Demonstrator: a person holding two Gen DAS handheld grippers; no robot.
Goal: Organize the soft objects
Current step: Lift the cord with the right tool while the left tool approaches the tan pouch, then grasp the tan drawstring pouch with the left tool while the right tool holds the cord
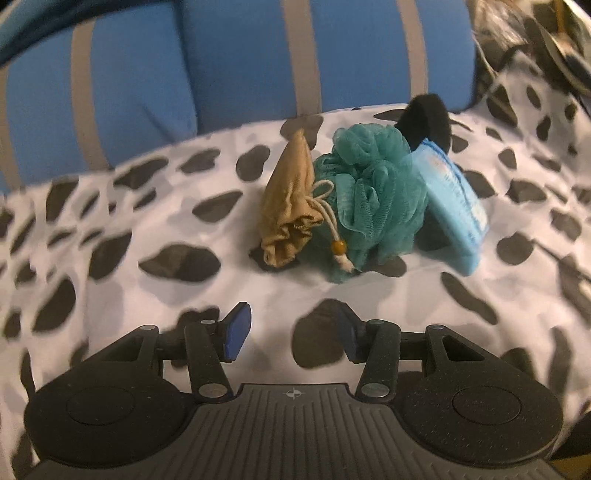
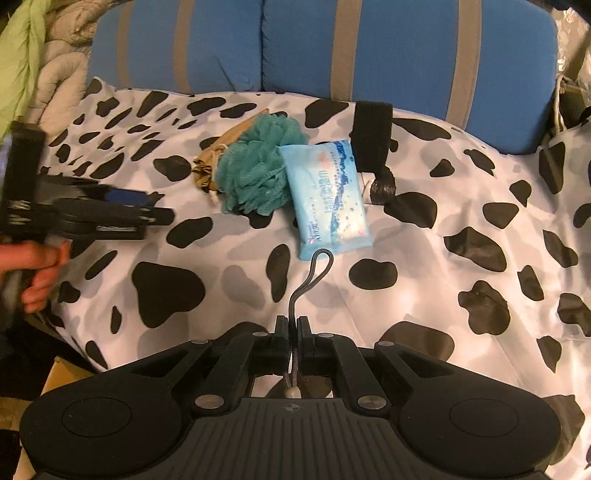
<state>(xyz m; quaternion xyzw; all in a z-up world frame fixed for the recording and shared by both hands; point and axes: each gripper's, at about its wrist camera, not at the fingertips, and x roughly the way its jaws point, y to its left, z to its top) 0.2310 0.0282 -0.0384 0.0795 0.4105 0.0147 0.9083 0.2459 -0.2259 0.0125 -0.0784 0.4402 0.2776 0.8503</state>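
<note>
On the cow-print cover [image 1: 147, 206] lies a cluster: a tan drawstring pouch [image 1: 288, 206], a teal mesh bath sponge [image 1: 373, 199], a light blue wipes pack [image 1: 450, 206] leaning on the sponge, and a black fabric band [image 1: 428, 122] behind. My left gripper [image 1: 293, 314] hovers just short of the pouch, open, with nothing between its blue pads [image 1: 236, 332]. In the right wrist view the same pouch [image 2: 207, 166], sponge [image 2: 258, 173], pack [image 2: 328, 199] and band [image 2: 373, 136] lie ahead. My right gripper [image 2: 293, 321] is shut on a thin grey cord loop [image 2: 317, 266]. A hand [image 2: 37, 269] holds the left gripper [image 2: 155, 206] at the left.
Blue cushions with grey stripes [image 2: 369, 48] stand behind the cover. A grey quilt [image 2: 55, 85] and green cloth [image 2: 18, 55] are bunched at the far left. A cardboard box [image 2: 62, 373] sits below the cover's left edge. A dark furry thing [image 1: 517, 29] lies at the back right.
</note>
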